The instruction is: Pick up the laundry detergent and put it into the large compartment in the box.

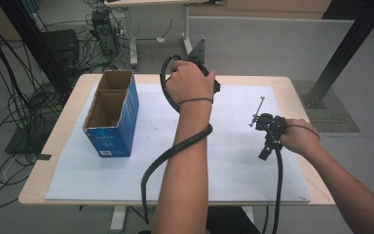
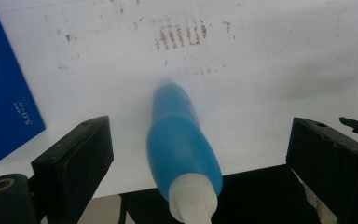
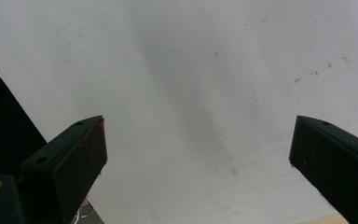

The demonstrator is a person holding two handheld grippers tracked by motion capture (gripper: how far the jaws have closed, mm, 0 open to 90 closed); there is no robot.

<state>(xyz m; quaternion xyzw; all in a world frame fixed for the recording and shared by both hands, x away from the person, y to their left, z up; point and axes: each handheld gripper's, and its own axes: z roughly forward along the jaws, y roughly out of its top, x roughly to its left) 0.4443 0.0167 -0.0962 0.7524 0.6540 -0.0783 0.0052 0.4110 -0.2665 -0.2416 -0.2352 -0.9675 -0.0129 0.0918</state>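
Two sets of tongs were observed over a wooden table covered by a white paper sheet. Left tongs stood wide apart; a blue plastic bottle with a white cap, blurred, lay between the jaws, clear of both pads, cap end towards the camera. Whether the bottle rested on the sheet could not be determined. The left hand reached forward over the far edge of the table, cable looped round the forearm. Right tongs were likewise wide, with nothing between them, held low above the sheet at the right side. A blue open-topped cardboard box stood at the left.
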